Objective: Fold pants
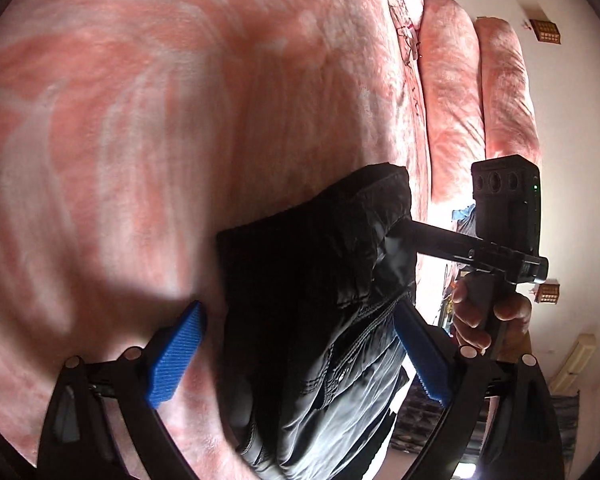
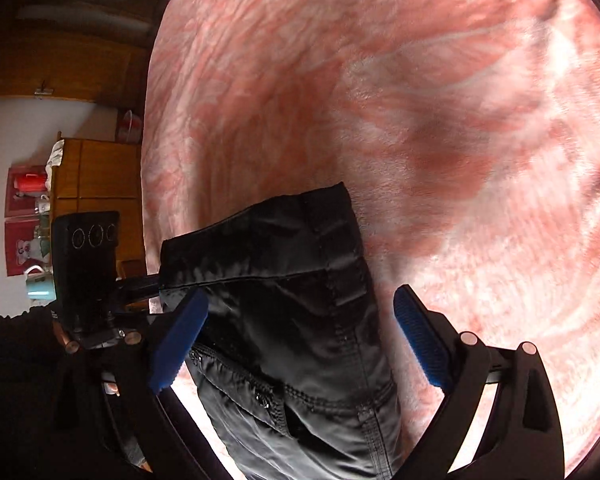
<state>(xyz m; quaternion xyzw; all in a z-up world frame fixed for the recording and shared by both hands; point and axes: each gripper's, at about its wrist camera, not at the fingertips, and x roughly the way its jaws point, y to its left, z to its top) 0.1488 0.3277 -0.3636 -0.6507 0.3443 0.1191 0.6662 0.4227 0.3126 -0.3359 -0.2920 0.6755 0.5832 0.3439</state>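
Note:
Black shiny pants lie folded in a narrow bundle on a pink blanket. My left gripper stands open astride them; its right pad is at the cloth's edge and its left pad is apart from it. In the right wrist view the pants show a waistband, belt loops and a zipper. My right gripper is open around them, with a gap at its right pad. Each gripper shows in the other's view, reaching the pants' side: the right gripper held by a hand, and the left gripper.
Two pink pillows lie along the bed's far side by a white wall. Beyond the bed's edge stands a wooden cabinet with mugs and red items beside it. The blanket spreads wide beyond the pants.

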